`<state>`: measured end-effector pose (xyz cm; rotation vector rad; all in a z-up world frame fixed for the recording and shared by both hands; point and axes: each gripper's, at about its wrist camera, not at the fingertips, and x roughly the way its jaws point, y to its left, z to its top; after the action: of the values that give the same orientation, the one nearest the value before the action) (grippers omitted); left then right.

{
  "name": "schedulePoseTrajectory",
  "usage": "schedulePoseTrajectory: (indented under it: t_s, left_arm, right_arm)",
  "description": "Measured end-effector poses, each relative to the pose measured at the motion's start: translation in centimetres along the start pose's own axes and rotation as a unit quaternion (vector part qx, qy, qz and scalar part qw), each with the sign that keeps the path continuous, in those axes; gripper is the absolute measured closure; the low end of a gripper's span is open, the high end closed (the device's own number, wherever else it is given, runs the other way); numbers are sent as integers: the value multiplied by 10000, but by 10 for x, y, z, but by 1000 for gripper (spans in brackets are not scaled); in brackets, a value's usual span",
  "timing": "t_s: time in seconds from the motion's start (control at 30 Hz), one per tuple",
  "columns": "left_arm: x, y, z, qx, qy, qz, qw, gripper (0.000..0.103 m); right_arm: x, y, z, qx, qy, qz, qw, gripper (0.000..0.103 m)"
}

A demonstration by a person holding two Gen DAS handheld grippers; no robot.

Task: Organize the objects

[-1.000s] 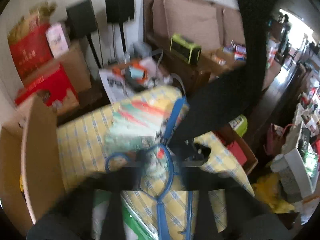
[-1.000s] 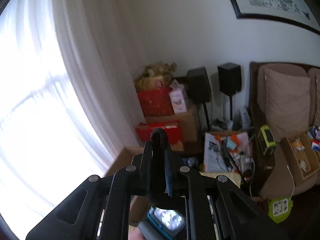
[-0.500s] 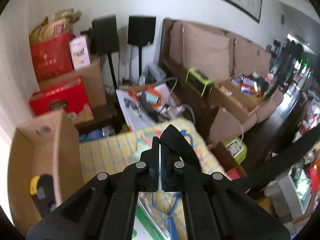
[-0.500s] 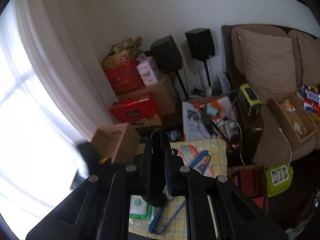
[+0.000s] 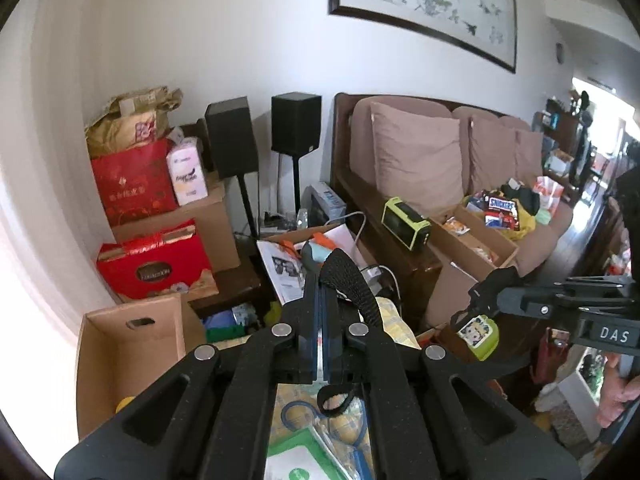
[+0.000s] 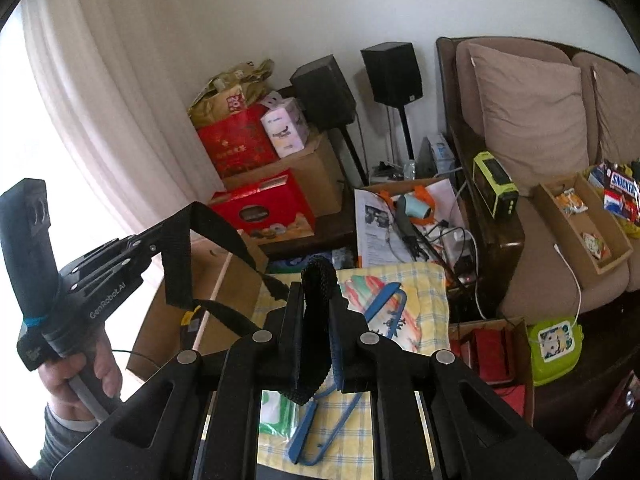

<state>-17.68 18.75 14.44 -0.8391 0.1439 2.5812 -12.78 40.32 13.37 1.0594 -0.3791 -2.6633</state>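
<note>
Black strap (image 6: 218, 236) | both grippers' fingers clamped on it, left (image 5: 322, 280), right (image 6: 316, 284) | likely folding over open cardboard box (image 5: 120, 344)

A brown sofa (image 5: 460, 168) with tan cushions stood against the white wall under a framed painting (image 5: 424, 4). Two black speakers (image 6: 392, 68) stood beside it. Red gift boxes (image 6: 264, 208) sat on cardboard cartons near the curtain (image 6: 92, 80).
</note>
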Motion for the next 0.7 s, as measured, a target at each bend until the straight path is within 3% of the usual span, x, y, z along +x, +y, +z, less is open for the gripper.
schedulePoseTrajectory:
  t_s: [0.27,0.5,0.7]
  left_arm:
    - [-9,26,0,-215,259,40,9994,102]
    - [-29,46,6,-278,249,159,9992,102]
    - [-46,71,11,-314,227,431,9983,102]
  right_arm:
    - [15,30,0,-380,207,-133,9990,92]
    - [61,63,-17,-742,671,-144,9949,92]
    - [95,100,-26,-907,871,155,9919,92]
